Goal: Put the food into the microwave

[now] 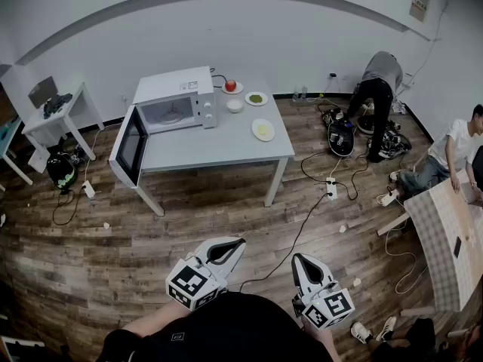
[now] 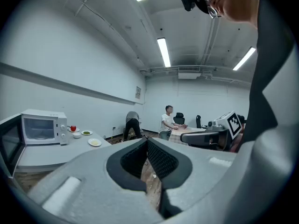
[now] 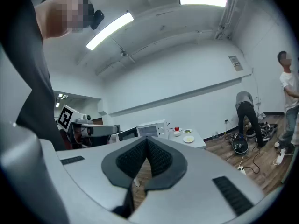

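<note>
The microwave (image 1: 177,96) is seen at the left end of a grey surface (image 1: 219,148) set against the far wall, with its door (image 1: 130,145) swung fully open toward the camera and a white turntable visible inside. The food is laid out on the surface to the right of the microwave: a red round item on a small plate (image 1: 230,86) at the back, a plate of green food (image 1: 256,98) just beside it, a white bowl (image 1: 235,105) close to the microwave's control panel, and a plate of pale yellow food (image 1: 263,130) nearer the front edge. None of it is touched. The left gripper (image 1: 226,249) and the right gripper (image 1: 303,262) are held low over the wooden floor (image 1: 189,225), well apart from the surface and side by side. In the left gripper view, the fingers (image 2: 161,161) are pressed together at their tips with nothing between them; in the right gripper view, the fingers (image 3: 161,160) are likewise closed and empty. A black cable (image 1: 290,240) is trailed across the floor, and one person is bent over (image 1: 377,81) by the wall while another is seated (image 1: 453,149) at the right
</note>
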Demonstrator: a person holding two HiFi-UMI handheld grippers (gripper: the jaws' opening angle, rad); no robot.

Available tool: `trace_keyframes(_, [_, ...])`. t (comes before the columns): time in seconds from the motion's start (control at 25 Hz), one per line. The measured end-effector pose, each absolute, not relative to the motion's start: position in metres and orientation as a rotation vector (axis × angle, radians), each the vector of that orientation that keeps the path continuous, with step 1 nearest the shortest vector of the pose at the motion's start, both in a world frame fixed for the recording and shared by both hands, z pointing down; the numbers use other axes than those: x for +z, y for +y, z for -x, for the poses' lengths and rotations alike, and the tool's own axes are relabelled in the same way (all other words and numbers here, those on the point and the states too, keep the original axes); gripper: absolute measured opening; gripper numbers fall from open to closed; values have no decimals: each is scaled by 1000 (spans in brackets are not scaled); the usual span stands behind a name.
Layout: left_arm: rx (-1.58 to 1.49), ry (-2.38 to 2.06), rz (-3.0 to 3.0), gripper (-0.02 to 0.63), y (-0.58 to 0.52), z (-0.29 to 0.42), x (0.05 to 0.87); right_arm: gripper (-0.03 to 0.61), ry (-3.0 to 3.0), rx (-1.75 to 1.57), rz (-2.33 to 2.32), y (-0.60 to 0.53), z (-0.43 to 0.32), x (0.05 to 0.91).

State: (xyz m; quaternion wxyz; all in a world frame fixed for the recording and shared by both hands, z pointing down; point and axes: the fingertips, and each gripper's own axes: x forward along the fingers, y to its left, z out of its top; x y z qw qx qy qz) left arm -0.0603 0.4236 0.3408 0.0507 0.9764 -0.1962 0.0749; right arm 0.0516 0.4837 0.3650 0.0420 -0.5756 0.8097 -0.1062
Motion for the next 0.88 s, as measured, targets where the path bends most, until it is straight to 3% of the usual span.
trace_keyframes(0.88, [294, -683, -2988, 8, 468, -32, 342, 11, 2569, -251, 1774, 536, -135, 385])
